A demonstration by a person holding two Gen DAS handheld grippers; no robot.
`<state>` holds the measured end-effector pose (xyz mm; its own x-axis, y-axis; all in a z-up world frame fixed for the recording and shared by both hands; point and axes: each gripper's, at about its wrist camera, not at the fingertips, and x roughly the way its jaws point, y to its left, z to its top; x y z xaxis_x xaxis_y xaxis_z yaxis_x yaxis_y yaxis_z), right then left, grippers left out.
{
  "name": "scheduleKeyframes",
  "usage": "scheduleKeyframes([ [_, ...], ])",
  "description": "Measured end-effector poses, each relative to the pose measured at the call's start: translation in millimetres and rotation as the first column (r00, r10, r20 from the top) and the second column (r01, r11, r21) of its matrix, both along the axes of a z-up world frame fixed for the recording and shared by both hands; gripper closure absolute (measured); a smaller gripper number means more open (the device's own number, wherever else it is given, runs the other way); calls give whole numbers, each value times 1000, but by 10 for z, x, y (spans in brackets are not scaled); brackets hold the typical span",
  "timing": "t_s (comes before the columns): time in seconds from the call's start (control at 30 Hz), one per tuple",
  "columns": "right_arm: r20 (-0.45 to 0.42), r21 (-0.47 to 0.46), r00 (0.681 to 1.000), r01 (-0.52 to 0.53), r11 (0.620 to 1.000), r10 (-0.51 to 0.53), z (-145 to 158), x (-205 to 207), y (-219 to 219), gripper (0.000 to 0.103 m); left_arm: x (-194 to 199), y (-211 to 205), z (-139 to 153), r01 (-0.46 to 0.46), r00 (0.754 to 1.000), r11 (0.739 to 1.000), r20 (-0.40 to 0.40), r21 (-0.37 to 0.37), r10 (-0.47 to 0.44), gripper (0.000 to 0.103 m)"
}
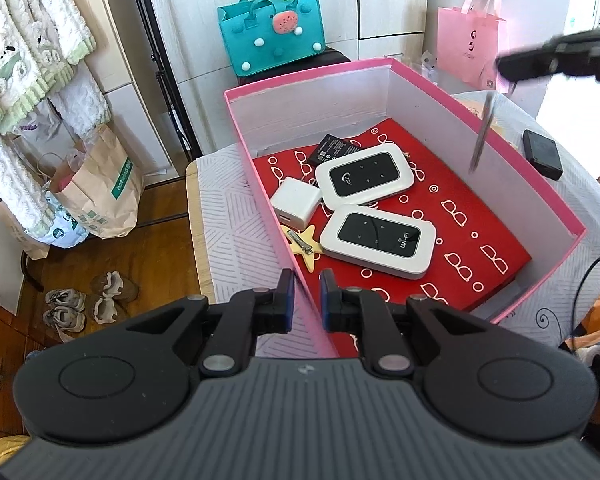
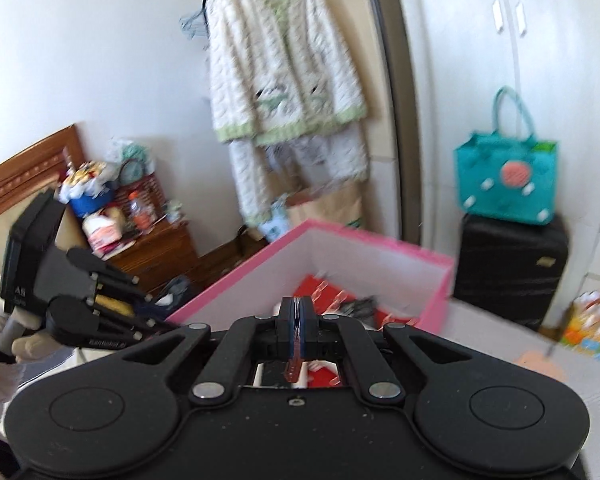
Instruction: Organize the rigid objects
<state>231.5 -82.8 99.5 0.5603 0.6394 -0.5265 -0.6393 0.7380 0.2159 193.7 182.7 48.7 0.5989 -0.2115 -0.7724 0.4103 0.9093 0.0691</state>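
Note:
A pink box (image 1: 540,184) with white inner walls stands on the patterned table. On its red sheet lie two white pocket routers (image 1: 364,178) (image 1: 378,240), a white charger cube (image 1: 294,202), a black battery (image 1: 332,148) and a yellow star clip (image 1: 306,246). My left gripper (image 1: 308,296) is shut on the box's near wall, one finger on each side. My right gripper (image 1: 504,68) hovers blurred over the right wall, shut on a thin metal piece (image 1: 480,136) that hangs down. In the right wrist view, my right gripper (image 2: 296,312) pinches that thin metal piece (image 2: 294,360) above the box (image 2: 260,268).
A small black case (image 1: 542,154) lies on the table right of the box. Behind stand a teal bag (image 1: 272,36) on a black suitcase (image 2: 508,272) and a pink bag (image 1: 466,44). Paper bags (image 1: 100,188) and shoes (image 1: 84,300) sit on the floor at left.

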Motion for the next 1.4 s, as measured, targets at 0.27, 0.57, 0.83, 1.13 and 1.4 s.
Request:
scheduleKeyframes([
  [0.27, -56, -87, 998, 6, 996, -11, -464, 102, 277, 99, 12, 31, -13, 4, 1000, 1000, -2, -19, -4, 91],
  [0.57, -63, 34, 991, 119, 992, -117, -433, -33, -133, 61, 13, 50, -31, 1, 1000, 999, -2, -40, -1, 91],
  [0.83, -70, 67, 947, 319, 945, -314, -573, -302, -725, 46, 9, 76, -22, -5, 1000, 999, -4, -48, 5, 91],
  [1.13, -162, 89, 849, 520, 850, -502, -1199, -572, -1093, 46, -6, 96, -17, -9, 1000, 998, 4, -65, 10, 91],
  [1.4, -176, 48, 844, 522, 851, -507, -1368, -532, -960, 52, -20, 96, -32, 0, 1000, 998, 17, -65, 1, 91],
])
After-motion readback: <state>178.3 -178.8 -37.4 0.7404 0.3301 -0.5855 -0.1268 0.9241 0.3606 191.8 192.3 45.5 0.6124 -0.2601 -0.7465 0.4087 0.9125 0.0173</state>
